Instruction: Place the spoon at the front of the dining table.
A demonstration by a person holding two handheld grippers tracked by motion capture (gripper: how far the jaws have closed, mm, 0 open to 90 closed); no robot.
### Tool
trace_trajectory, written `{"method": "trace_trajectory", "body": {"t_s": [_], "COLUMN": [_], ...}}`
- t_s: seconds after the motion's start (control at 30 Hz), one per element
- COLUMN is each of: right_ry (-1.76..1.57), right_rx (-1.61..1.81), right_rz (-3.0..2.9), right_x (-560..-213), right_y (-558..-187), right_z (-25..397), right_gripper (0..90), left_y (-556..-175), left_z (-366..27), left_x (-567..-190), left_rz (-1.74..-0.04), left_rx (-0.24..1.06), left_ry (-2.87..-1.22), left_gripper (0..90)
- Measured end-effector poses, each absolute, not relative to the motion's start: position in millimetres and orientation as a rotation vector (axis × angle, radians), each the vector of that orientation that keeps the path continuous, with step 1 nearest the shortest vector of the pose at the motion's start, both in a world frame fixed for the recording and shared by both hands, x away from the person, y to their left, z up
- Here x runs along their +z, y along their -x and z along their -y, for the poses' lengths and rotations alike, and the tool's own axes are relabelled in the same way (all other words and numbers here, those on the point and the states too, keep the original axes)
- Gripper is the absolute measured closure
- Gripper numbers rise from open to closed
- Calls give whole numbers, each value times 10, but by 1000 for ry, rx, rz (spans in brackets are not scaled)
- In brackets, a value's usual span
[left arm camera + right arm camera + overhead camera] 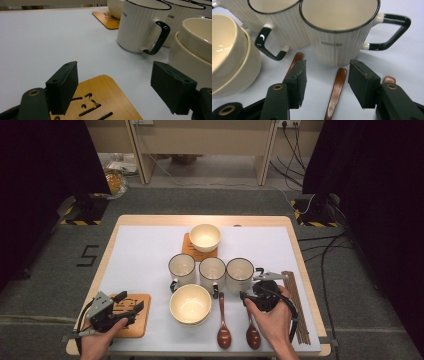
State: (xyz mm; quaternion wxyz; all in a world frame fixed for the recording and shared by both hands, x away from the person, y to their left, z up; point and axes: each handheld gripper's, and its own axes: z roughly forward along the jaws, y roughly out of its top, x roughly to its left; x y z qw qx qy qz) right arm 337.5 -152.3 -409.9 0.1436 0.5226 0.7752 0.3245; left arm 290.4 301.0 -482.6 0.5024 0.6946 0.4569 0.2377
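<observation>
Between your right gripper's (325,82) parted jaws lies a spoon's (335,93) handle, ungrasped, its tip just short of a mug (342,30); a second spoon (294,61) lies just outside one jaw; beneath your left gripper (113,87), likewise spread and holding nothing, sits a coaster (105,100), with stacked bowls (195,50) just beyond one jaw.

Three mugs (212,271) stand in a row mid-surface. Behind them, a bowl (205,237) sits on a coaster (188,246). Before them, from your left: stacked bowls (190,304), two spoons (223,325). Chopsticks (296,305) lie far right; another coaster (131,316) near left.
</observation>
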Motion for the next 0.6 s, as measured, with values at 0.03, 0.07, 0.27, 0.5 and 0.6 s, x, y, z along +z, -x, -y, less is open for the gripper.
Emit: {"method": "trace_trajectory", "body": {"t_s": [0.03, 0.07, 0.27, 0.5, 0.6], "right_ry": [-1507, -1510, -1528, -1537, -1542], "right_rx": [932, 928, 910, 889, 885], "right_rz": [-2237, -2238, -2247, -2262, -2267], "right_x": [-4114, -4130, -4177, -4248, -4276], "right_y": [-3370, -3364, -3344, -3327, -3320], "right_z": [1525, 1526, 1544, 1546, 1543], "right_gripper": [485, 486, 486, 486, 486], "left_y": [-2904, -2904, -2903, -2903, -2903], "left_z": [-3009, -3009, -3008, -3009, -3010], "left_x": [-4826, -4825, -4825, -4826, -4827], "left_rz": [-1103, -1102, -1102, -1102, -1103], "left_rx": [573, 574, 575, 574, 574], "left_ry": [-1676, -1678, -1679, -1679, -1676], "left_gripper": [217, 217, 217, 217, 217]}}
